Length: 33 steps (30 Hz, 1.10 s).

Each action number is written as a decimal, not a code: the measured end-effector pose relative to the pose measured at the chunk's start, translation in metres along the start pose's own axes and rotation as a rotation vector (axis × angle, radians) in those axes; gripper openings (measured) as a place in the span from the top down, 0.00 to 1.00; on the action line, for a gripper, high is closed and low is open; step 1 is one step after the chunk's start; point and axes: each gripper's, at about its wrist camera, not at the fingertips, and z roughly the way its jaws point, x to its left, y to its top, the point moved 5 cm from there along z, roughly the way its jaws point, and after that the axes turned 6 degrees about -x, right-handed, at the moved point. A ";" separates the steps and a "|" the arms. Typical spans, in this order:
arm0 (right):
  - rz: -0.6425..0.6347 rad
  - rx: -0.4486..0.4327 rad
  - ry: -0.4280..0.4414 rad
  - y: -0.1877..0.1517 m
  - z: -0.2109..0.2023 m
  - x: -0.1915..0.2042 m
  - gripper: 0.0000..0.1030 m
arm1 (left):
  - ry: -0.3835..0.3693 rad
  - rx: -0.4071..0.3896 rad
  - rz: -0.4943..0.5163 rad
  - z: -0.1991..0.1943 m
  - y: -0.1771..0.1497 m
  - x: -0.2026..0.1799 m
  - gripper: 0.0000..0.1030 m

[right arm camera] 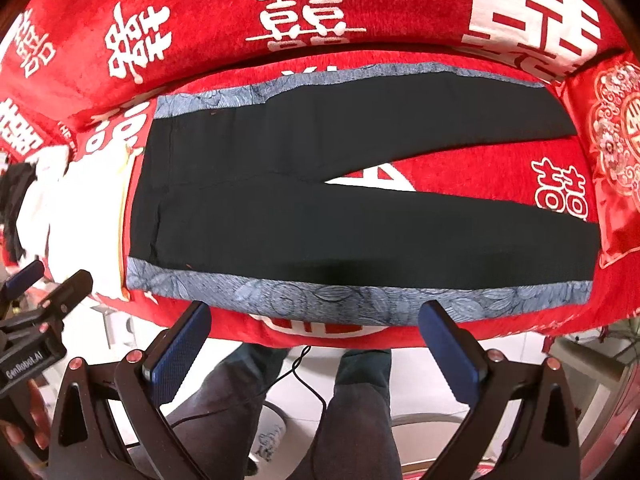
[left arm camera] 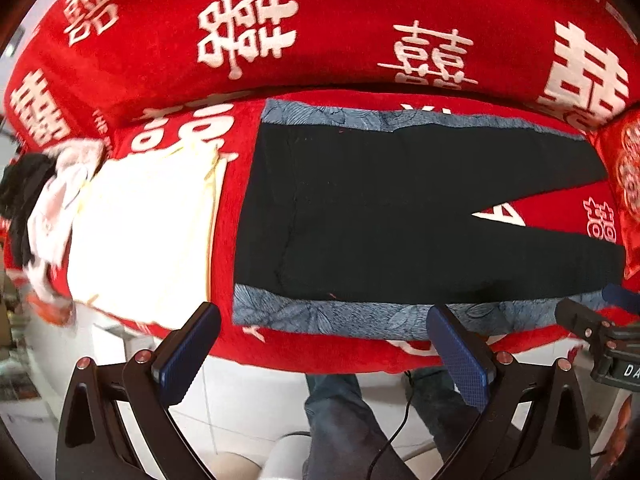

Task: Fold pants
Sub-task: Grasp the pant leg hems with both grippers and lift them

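Two wrist views from the sofa's front edge, facing its backrest, sharing the pants.

Red sofa cover with white characters; cream folded cloth; embroidered red cushion.

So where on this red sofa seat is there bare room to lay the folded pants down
Bare red seat shows in the wedge between the two legs of the black pants with blue-grey patterned side stripes, up to the embroidered red cushion. A thin strip runs along the front edge. The waistband end is crowded: a cream folded cloth and heaped white and black garments sit there.
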 end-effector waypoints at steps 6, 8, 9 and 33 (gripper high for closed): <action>-0.027 0.012 0.043 -0.006 0.010 -0.025 0.00 | 0.053 0.021 -0.089 0.007 -0.018 -0.013 0.00; -0.026 0.024 0.051 -0.009 0.016 -0.032 0.00 | 0.045 0.041 -0.110 0.012 -0.024 -0.017 0.00; -0.016 0.028 0.061 -0.010 0.018 -0.036 0.00 | 0.043 0.045 -0.107 0.016 -0.026 -0.019 0.00; 0.243 0.114 0.711 -0.090 0.182 0.068 0.02 | -0.330 0.041 -0.312 0.161 -0.084 0.061 0.00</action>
